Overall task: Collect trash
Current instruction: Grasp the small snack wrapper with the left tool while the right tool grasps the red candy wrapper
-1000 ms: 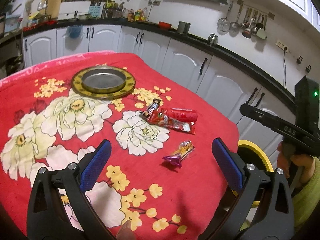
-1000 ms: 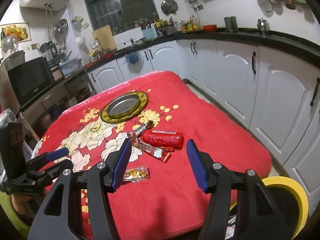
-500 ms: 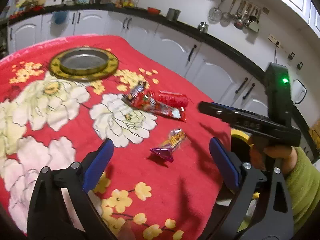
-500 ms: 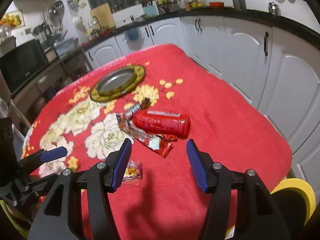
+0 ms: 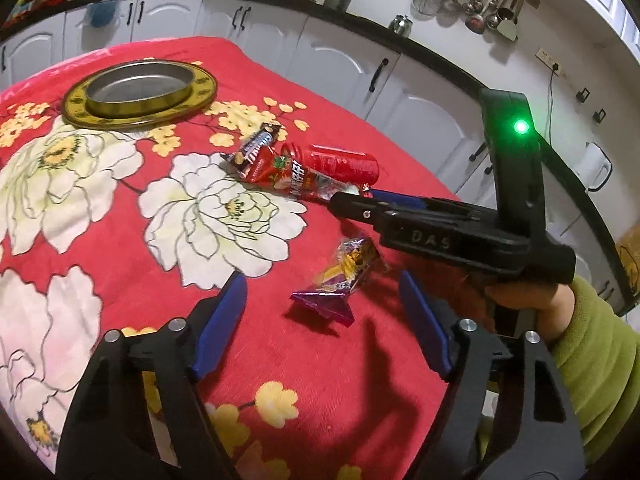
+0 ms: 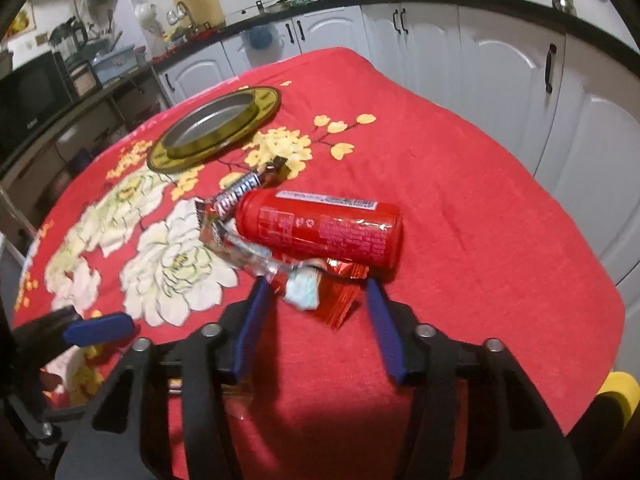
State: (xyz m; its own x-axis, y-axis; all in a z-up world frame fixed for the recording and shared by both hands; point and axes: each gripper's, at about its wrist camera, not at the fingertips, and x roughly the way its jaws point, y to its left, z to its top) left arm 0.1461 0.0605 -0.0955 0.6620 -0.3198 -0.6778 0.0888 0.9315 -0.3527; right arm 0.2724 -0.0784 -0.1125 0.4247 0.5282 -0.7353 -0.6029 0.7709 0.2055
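From the left wrist we see our left gripper (image 5: 322,310) tilted down over the red floral cloth (image 5: 120,272), its jaws fairly wide and just now closing, with the purple candy wrapper (image 5: 340,280) lying between the blue pads (image 5: 222,320), not pressed. Beyond it the red can (image 5: 344,162) lies on its side, touching the red snack wrapper (image 5: 288,174) and a dark chocolate-bar wrapper (image 5: 258,144). A round gold-rimmed tin tray (image 5: 140,94) sits farther back.

From the right wrist, our right gripper (image 6: 318,306) has its jaws partly open and just now narrowing around the crumpled end of the red snack wrapper (image 6: 320,292), the pads not yet pressing it. The red can (image 6: 324,230) lies just beyond.
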